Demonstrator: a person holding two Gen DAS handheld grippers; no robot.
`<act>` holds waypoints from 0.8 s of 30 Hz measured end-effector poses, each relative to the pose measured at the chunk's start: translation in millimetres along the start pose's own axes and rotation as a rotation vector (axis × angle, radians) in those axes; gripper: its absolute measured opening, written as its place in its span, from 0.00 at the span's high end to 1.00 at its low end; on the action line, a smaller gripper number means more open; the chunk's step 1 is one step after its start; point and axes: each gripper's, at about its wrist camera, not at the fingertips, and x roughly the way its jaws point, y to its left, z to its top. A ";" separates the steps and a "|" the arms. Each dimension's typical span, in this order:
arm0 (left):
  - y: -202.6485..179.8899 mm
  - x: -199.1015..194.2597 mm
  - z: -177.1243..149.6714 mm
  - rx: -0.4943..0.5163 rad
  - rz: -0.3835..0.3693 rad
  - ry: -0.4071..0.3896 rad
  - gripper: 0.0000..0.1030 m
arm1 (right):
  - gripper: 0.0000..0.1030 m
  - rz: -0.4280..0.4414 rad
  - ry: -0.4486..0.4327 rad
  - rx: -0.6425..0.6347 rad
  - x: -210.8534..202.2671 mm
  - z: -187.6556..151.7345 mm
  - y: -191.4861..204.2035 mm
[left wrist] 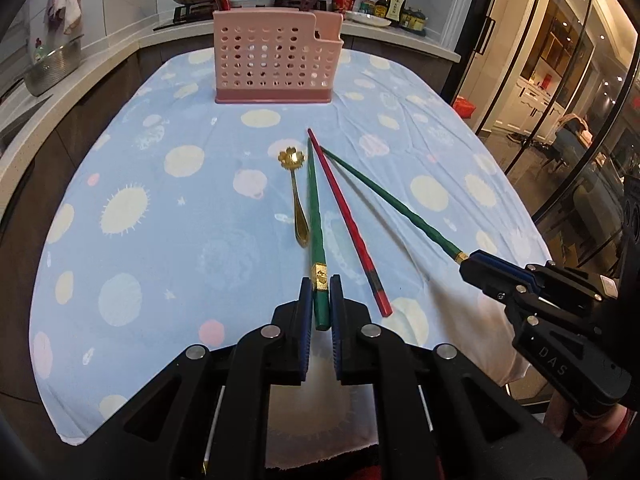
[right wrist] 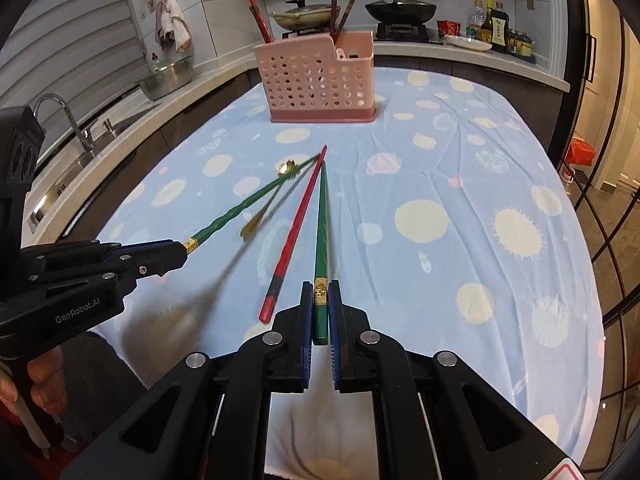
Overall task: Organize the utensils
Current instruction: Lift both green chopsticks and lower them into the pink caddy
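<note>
Left gripper (left wrist: pixel 320 296) clamps one green chopstick (left wrist: pixel 314 208) by its butt; right gripper (right wrist: pixel 320 296) pinches the other green stick (right wrist: pixel 321 224) likewise. Red chopstick (left wrist: pixel 346 224) lies between them on the cloth (left wrist: pixel 160 208), gold spoon (left wrist: pixel 297 196) left of the left fingers, pink holder (left wrist: pixel 276 56) well ahead.

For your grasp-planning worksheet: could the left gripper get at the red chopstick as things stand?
Probably not yet. The left gripper is shut on a green chopstick; the red chopstick lies uncovered on the cloth just beside it.
</note>
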 end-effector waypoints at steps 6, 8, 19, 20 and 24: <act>8.9 -27.8 36.5 -0.007 -0.017 -0.092 0.92 | 0.93 0.010 -0.116 0.013 -25.0 48.4 -12.5; 9.9 -37.0 52.3 0.003 -0.008 -0.135 0.92 | 0.93 0.018 -0.152 0.015 -30.3 66.9 -17.0; 12.5 -47.0 133.0 0.039 0.012 -0.263 0.93 | 0.93 0.011 -0.264 -0.007 -24.2 151.2 -23.1; 12.5 -45.5 137.7 0.043 0.012 -0.266 0.93 | 0.93 0.012 -0.265 -0.008 -21.5 155.8 -22.8; 11.9 -42.4 156.3 0.048 0.017 -0.283 0.93 | 0.93 0.015 -0.267 -0.012 -14.3 170.8 -21.5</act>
